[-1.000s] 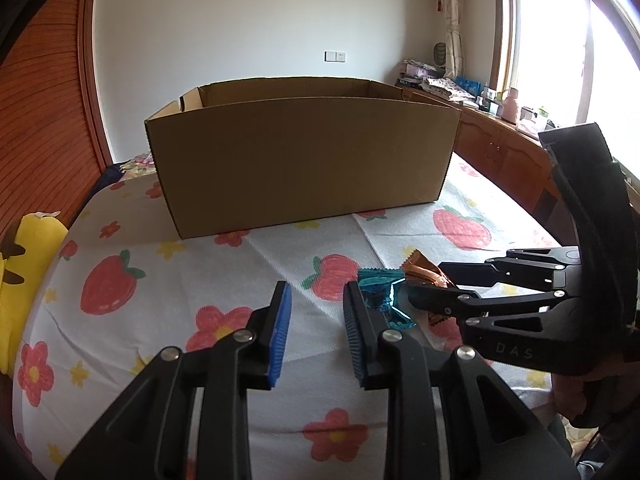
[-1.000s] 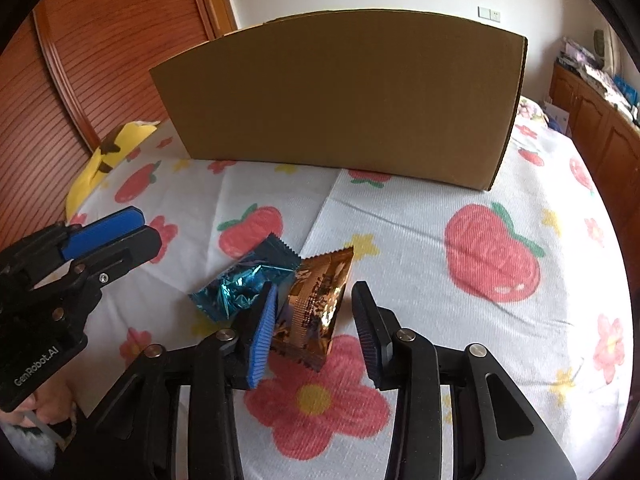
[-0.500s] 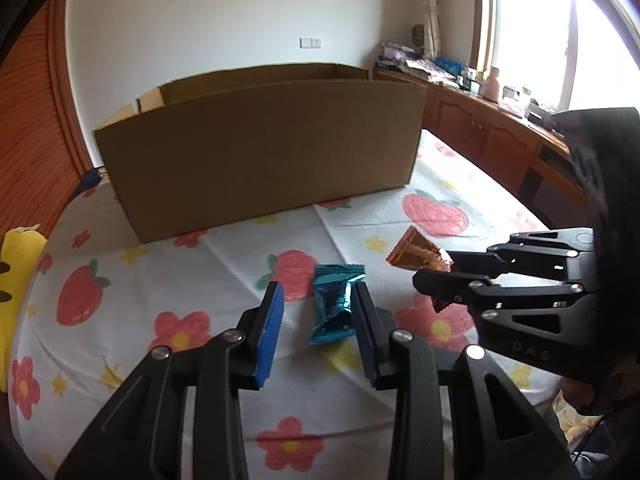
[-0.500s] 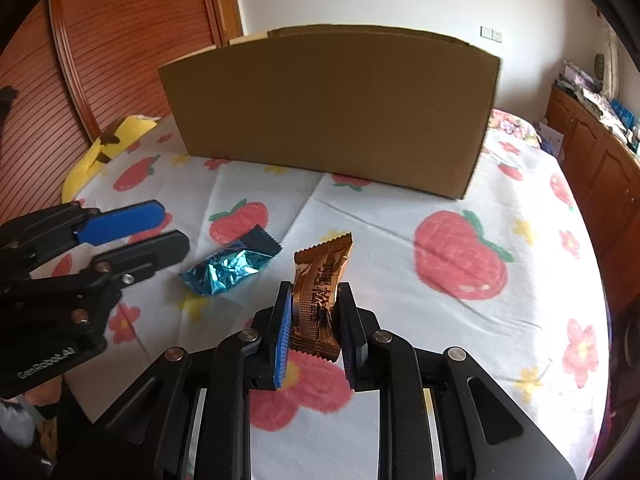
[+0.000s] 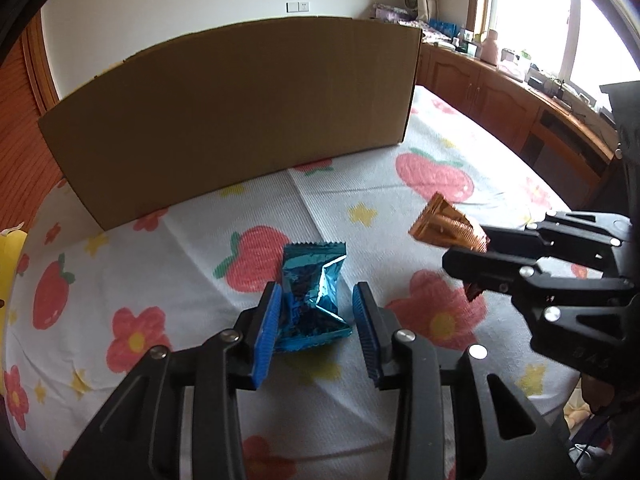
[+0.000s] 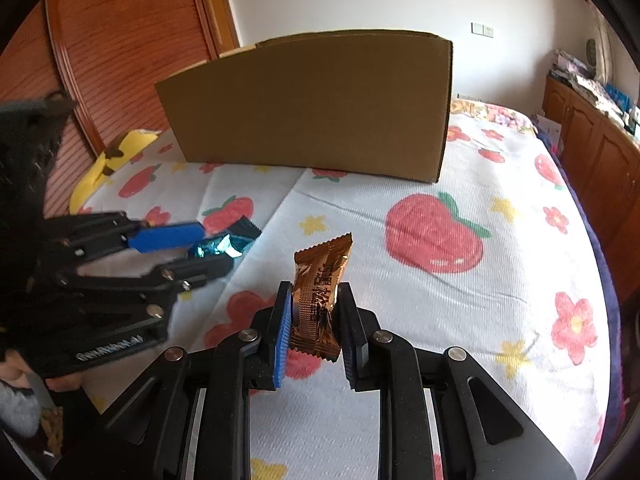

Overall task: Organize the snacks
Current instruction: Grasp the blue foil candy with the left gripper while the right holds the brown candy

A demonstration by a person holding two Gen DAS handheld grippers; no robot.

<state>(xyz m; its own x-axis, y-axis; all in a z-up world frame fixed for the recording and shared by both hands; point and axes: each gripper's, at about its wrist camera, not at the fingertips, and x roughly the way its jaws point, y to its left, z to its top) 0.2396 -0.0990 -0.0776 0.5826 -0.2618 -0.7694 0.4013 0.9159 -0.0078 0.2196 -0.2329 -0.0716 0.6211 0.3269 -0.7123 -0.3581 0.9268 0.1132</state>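
Your right gripper (image 6: 314, 320) clamps the brown snack packet (image 6: 320, 296), lifted off the tablecloth (image 6: 460, 280). Your left gripper (image 5: 316, 320) stands open around the blue snack packet (image 5: 312, 292) lying flat. The cardboard box (image 5: 240, 120) sits at twelve o'clock.

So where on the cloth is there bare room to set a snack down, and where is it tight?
Free: the cloth right of the brown snack, out to the bed's right edge, and the strip before the box. Crowded: the near left, where the left gripper straddles the blue snack close beside the right gripper.
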